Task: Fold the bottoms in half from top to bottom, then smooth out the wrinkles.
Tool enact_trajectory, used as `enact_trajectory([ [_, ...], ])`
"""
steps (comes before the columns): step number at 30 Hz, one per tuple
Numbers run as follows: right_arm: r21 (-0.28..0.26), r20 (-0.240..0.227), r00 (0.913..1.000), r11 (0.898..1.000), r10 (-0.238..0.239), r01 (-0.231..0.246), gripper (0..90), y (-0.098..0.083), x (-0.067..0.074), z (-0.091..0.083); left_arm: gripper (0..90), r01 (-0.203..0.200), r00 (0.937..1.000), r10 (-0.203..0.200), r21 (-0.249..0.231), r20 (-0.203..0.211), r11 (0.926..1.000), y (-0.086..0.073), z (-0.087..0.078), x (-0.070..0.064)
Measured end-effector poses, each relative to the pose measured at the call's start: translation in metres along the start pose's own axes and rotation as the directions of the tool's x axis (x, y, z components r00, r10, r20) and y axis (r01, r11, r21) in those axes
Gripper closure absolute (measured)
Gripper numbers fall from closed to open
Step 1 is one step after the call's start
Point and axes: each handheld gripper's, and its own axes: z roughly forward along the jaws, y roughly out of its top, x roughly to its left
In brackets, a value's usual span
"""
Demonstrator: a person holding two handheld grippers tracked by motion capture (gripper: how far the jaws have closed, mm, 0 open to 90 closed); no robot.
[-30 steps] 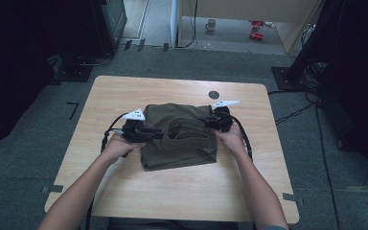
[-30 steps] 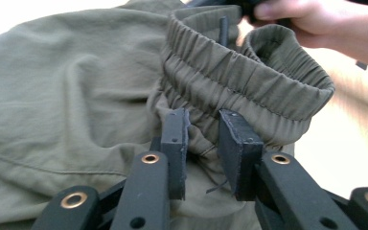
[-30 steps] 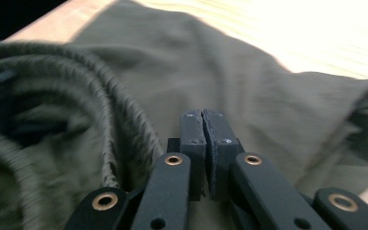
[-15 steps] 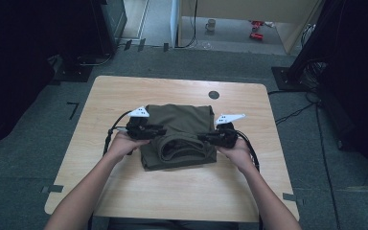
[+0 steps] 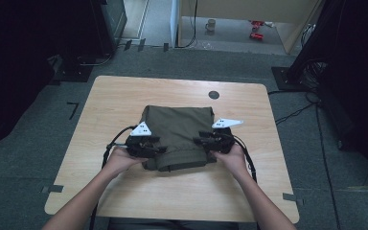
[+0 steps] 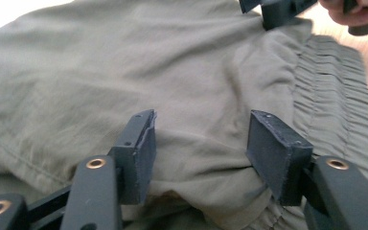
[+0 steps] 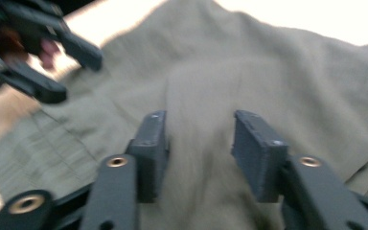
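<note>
An olive-green garment (image 5: 177,127) with a gathered waistband (image 6: 335,86) lies folded on the wooden table (image 5: 124,96). My left gripper (image 5: 160,150) is at its near left corner and my right gripper (image 5: 200,142) at its near right corner, both pointing inward. In the left gripper view the left gripper (image 6: 201,143) is open; its jaws have just been opening, with a loose ridge of cloth between the pads. In the right gripper view the right gripper (image 7: 199,143) is open too, its jaws also just opened, over a fold of cloth (image 7: 196,96).
A small dark round hole (image 5: 214,95) sits in the table beyond the garment. On the floor behind stand a mug (image 5: 211,24) and red objects (image 5: 256,28). Dark equipment stands flank the table on both sides. Bare wood surrounds the garment.
Both hands came toward the near edge, drawing the garment's upper layer over into a fold there. Both sets of jaws then opened and let go of the cloth.
</note>
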Motion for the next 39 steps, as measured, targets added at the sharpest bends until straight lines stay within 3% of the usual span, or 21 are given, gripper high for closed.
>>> enact_trajectory([
  [3,0.059,0.014,0.9985,0.997,-0.053,0.052,48.0,-0.010,0.004,0.005,39.9,-0.004,0.9999,0.004,0.009,-0.010,1.0000,-0.004,0.001,0.000],
  [7,0.085,0.026,0.9943,0.991,-0.104,0.101,44.2,-0.021,0.009,0.005,38.6,0.026,0.9996,-0.026,0.016,0.007,0.9995,-0.010,0.001,0.000],
  [13,0.099,0.006,0.9973,0.992,-0.073,0.072,44.5,-0.028,0.009,0.003,36.4,0.035,0.9994,-0.035,0.016,-0.004,0.9992,-0.014,-0.003,-0.002],
  [17,0.041,0.036,0.9955,0.995,-0.088,0.086,54.4,-0.015,0.009,-0.007,36.8,0.023,0.9993,-0.023,-0.014,-0.028,0.9996,-0.004,-0.013,-0.004],
  [21,-0.030,0.127,0.9906,0.998,-0.051,0.055,66.4,0.006,-0.006,-0.009,48.8,0.053,0.9985,-0.053,-0.041,-0.012,0.9978,0.006,-0.016,-0.012],
  [22,-0.039,0.159,0.9866,0.998,-0.039,0.046,70.6,0.012,-0.013,-0.006,49.7,0.063,0.9980,-0.064,-0.031,-0.006,0.9975,0.007,-0.014,-0.015],
  [25,-0.033,0.216,0.9764,0.999,-0.006,0.013,70.1,0.021,-0.033,0.012,46.1,0.076,0.9969,-0.077,0.026,0.016,0.9968,0.001,-0.004,-0.024],
  [27,0.008,0.234,0.9723,1.000,-0.001,0.000,67.0,0.021,-0.045,0.026,41.6,0.055,0.9985,-0.056,0.045,0.003,0.9974,-0.006,0.000,-0.028],
  [31,0.069,0.259,0.9658,0.998,-0.003,-0.015,63.9,0.014,-0.060,0.041,39.1,0.119,0.9920,-0.121,0.052,0.038,0.9916,-0.017,0.002,-0.024],
  [35,0.061,0.270,0.9628,0.998,-0.014,-0.003,64.1,0.010,-0.067,0.039,39.2,0.109,0.9934,-0.110,0.039,0.033,0.9933,-0.023,0.003,-0.026],
  [37,0.062,0.288,0.9569,0.998,-0.033,0.016,64.5,0.008,-0.071,0.037,39.2,0.100,0.9944,-0.101,0.030,0.032,0.9945,-0.026,0.002,-0.028],
  [39,0.052,0.287,0.9576,0.999,-0.023,0.009,65.2,0.006,-0.074,0.035,38.8,0.111,0.9930,-0.112,0.025,0.037,0.9935,-0.026,0.001,-0.027],
])
